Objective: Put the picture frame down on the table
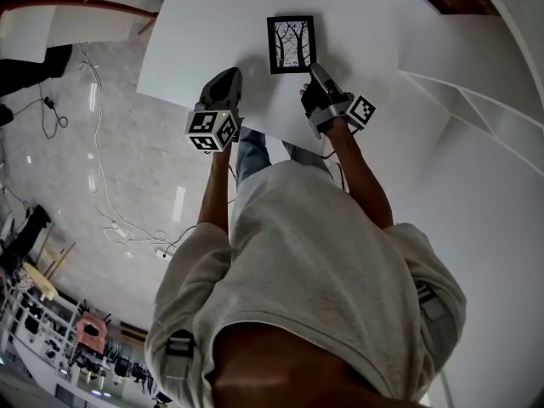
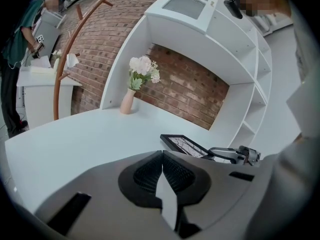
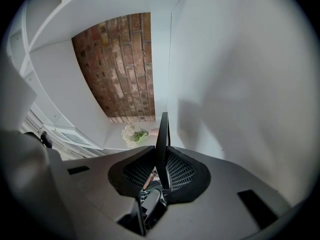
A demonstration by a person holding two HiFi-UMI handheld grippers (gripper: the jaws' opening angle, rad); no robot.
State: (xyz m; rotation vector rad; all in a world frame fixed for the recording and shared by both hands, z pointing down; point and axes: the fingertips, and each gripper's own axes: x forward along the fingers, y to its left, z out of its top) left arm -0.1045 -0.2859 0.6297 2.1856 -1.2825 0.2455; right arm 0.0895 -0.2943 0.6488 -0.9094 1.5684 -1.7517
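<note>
Gripping the picture frame (image 1: pixel 291 44) by its near right edge with the right tongs (image 1: pixel 314 75), pads pinched on either face. Holding it face up and close to flat, low over the white desk (image 1: pixel 195 32), well short of the vase of flowers (image 2: pixel 136 81) at the far side; hard to say whether touching yet. With the left tongs (image 1: pixel 226 76) clenched on nothing, just left of the frame. Set-down step, by the look of it. Next, probably: settling the frame flat, then easing the pads apart and backing off toward the near side without dragging it.
</note>
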